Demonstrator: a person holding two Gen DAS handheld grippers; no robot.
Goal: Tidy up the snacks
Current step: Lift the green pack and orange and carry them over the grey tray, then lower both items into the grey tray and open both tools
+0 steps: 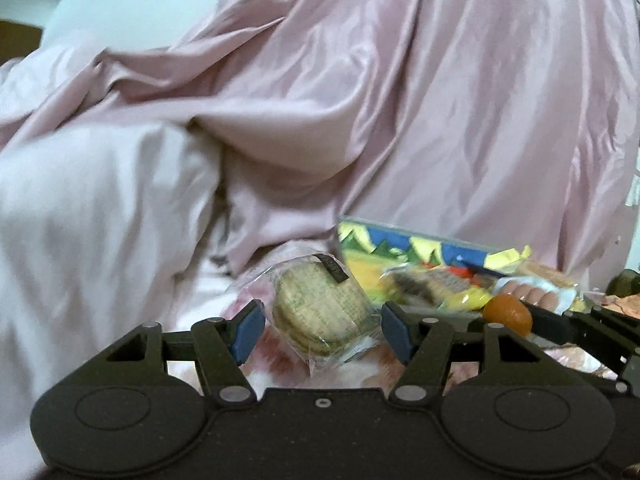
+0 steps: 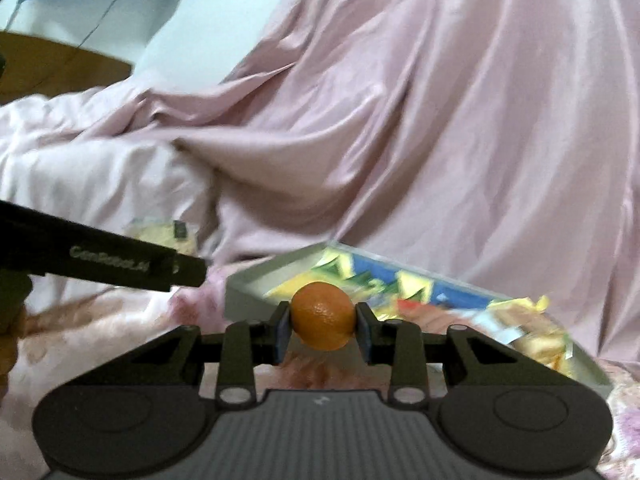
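Right wrist view: a small round orange fruit (image 2: 323,316), dimpled and glossy, is clamped between the blue pads of the right gripper (image 2: 323,330), just in front of the near wall of a clear tray (image 2: 256,280) with a yellow-and-blue printed floor; wrapped snacks (image 2: 536,336) fill its right end, the left end lies bare. Left wrist view: the left gripper (image 1: 322,330) is spread wide around a clear-wrapped biscuit pack (image 1: 320,312) on the floral sheet (image 1: 344,372). Pink bedding (image 1: 440,100) rises close behind the tray.
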